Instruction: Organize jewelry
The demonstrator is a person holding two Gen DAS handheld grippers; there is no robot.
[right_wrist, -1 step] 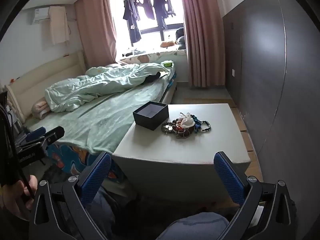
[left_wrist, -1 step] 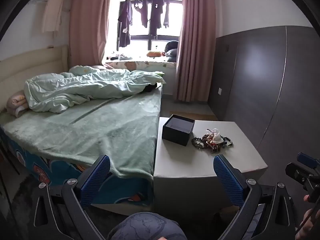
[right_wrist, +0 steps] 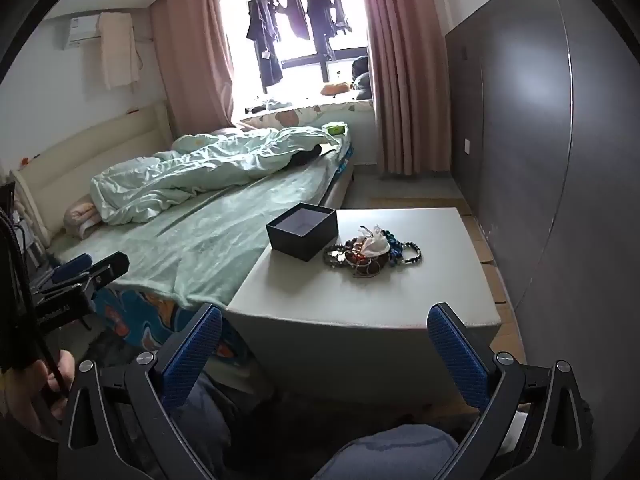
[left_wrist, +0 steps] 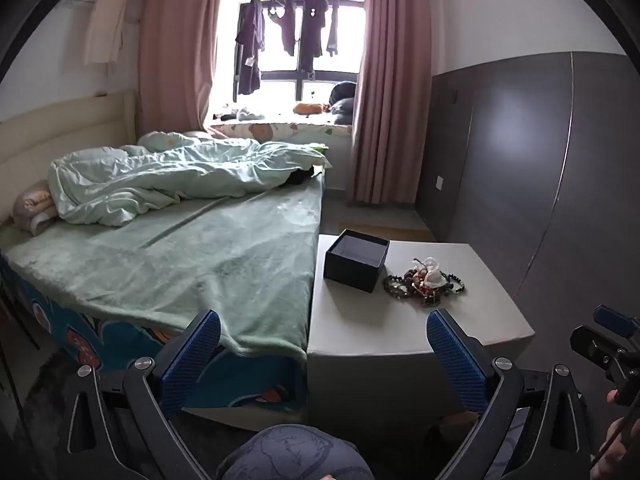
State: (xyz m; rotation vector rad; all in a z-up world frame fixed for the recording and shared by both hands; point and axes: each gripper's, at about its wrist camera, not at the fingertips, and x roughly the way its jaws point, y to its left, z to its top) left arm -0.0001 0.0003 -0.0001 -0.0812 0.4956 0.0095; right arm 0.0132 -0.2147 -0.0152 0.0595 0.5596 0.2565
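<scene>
A: Jewelry heap (right_wrist: 370,250)?
B: Mid-table (right_wrist: 440,304), toward the far edge, just beside the open black box (right_wrist: 304,236) near the bed-side edge.
A: Tongs?
B: Left gripper (left_wrist: 323,354) and right gripper (right_wrist: 325,350) both spread wide, empty, short of the near edge.
A: Best approach, probably?
B: Single out one outer bracelet, pinch low, lift slowly to avoid dragging the tangle, then drop into the box.
</scene>
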